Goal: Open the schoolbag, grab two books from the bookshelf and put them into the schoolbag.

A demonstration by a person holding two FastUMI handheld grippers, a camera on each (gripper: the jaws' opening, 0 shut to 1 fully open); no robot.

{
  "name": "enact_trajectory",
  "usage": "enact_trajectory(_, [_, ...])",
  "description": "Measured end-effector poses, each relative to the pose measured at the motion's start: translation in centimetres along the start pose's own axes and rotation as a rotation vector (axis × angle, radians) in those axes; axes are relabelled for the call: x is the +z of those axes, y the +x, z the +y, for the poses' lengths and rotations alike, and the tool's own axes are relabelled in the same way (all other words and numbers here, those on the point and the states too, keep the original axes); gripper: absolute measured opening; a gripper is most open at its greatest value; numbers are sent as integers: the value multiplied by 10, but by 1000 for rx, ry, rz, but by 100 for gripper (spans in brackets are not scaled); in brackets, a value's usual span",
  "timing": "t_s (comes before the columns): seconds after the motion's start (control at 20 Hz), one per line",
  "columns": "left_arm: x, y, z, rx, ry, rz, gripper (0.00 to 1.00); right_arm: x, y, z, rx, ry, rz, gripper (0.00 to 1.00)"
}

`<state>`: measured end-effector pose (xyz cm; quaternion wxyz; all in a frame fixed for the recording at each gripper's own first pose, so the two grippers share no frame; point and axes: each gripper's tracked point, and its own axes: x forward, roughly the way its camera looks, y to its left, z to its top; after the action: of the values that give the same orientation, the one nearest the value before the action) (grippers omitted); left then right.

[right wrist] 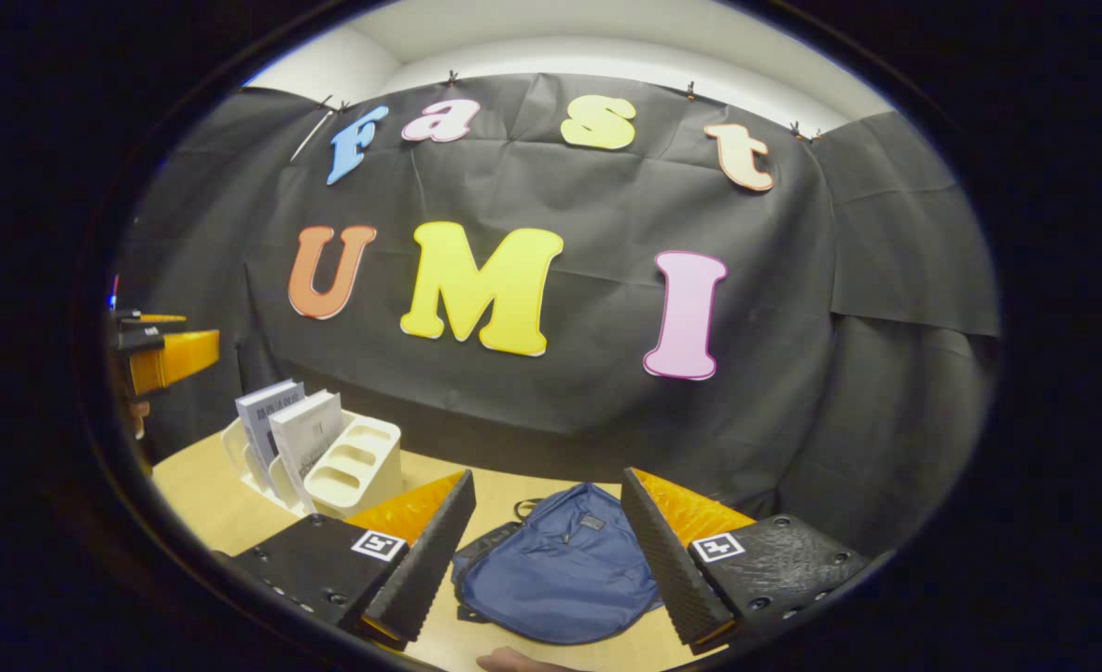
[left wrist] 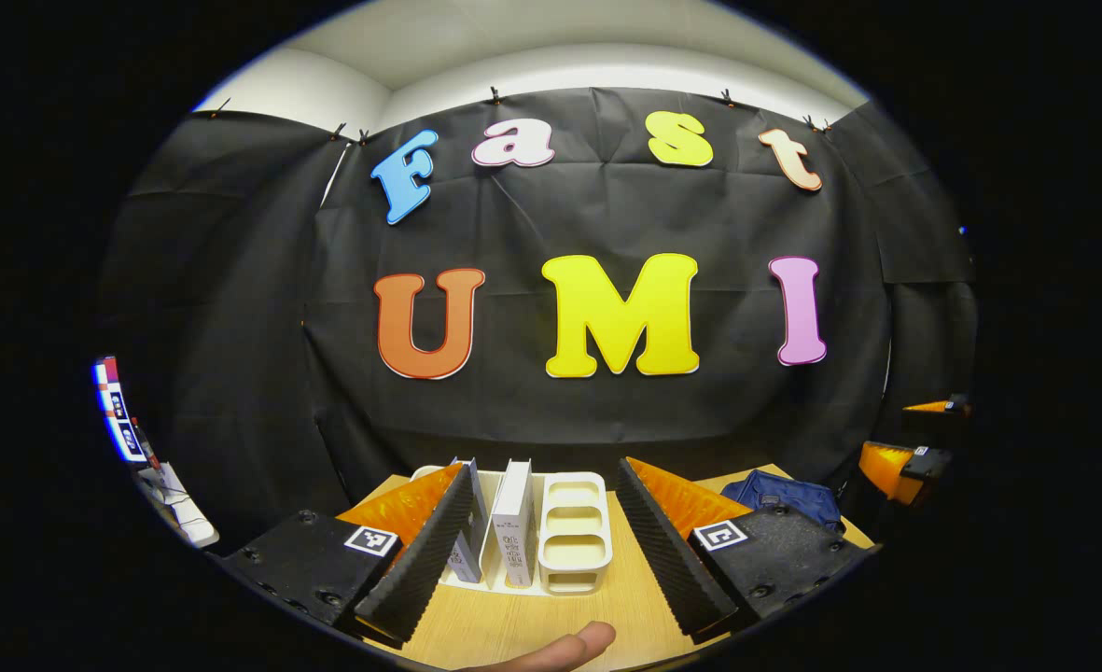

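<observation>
- My right hand-held gripper (right wrist: 541, 560) hangs just above the schoolbag (right wrist: 560, 569), fingers spread wide and holding nothing.
- My left hand-held gripper (left wrist: 546, 551) is spread too, empty, aimed at the bookshelf (left wrist: 574, 532) on the table (left wrist: 532, 630).
- The schoolbag lies flat on the table, a blue soft bag, well to the right of the bookshelf. It looks closed to me, though I cannot make out the zip line for certain.
- Two books (right wrist: 289, 434) stand upright in the white bookshelf's slots, leaning slightly; the slots beside them look vacant.
- Opening the bag comes first, I judge, and nothing of the task is done yet.
- To do it well I would search for the small tab near the bag's upper middle, which may be the zip pull, and bring the right fingers down either side of it.
- I would pinch only the pull, not the cloth, or the fabric will bunch and the zip will bind.
- The bag is limp and likely to slide, so I would bring the left one over to pin a corner while the right draws the zip along its track.
</observation>
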<state>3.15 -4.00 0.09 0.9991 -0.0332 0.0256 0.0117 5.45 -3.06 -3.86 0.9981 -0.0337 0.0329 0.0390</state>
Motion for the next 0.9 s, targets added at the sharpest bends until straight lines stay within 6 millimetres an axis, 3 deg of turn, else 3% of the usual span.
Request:
enact_trajectory(0.1, [-10, -1, -1, 4, -6, 25, 99, -31, 7, 2, 16, -29, 46, 95])
enact_trajectory(0.25, [-18, -5, 2, 26, 6, 48, 99, -99, 20, 10, 39, -78, 158, 95])
enact_trajectory(0.4, [-20, -7, 3, 47, 33, 54, 99, -167, 30, 28, 98, -121, 290, 96])
enact_trajectory(0.55, [-18, -11, 2, 73, 51, 52, 99, -222, 40, 52, 182, -177, 401, 96])
enact_trajectory(0.75, [-24, -12, -4, 107, 56, 78, 99, -284, 54, 51, 214, -275, 554, 96])
enact_trajectory(0.9, [-28, -13, -13, 129, 72, 88, 99, -308, 65, 48, 227, -326, 621, 96])
